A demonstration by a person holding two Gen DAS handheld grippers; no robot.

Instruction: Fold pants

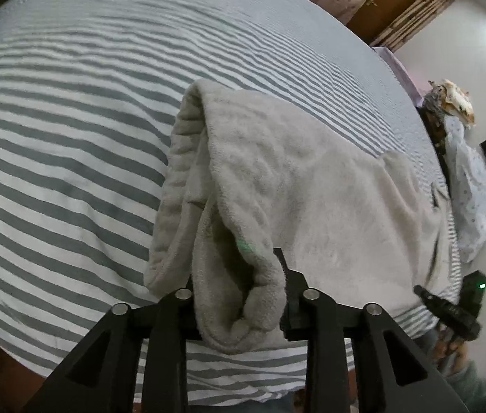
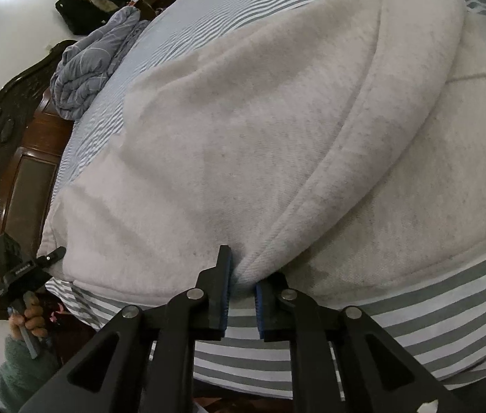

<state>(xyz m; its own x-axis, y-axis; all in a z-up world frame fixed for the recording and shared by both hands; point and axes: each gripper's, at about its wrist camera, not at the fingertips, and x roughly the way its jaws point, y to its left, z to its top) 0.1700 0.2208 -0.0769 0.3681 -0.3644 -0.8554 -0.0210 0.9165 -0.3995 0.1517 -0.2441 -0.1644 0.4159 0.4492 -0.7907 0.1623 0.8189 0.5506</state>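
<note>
My left claw (image 1: 239, 296) is clamped on a bunched corner of the grey pants (image 1: 294, 186), which lie folded on the striped bed (image 1: 71, 137). My right claw (image 2: 243, 296) pinches the near edge of the pants (image 2: 243, 130) between its blue pads (image 2: 260, 309).

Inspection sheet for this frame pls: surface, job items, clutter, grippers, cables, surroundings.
Surface: bed with grey-and-white striped sheet.
Job's things: light grey pants, partly folded, flat on the sheet.
Clutter: bundled blue-grey blanket at the bed edge.
Grippers: left gripper shut on the pants' bunched end; right gripper gripping the pants' near edge.
Cables: nothing seen.
Surroundings: dark wooden bed frame, white walls, wooden door.
</note>
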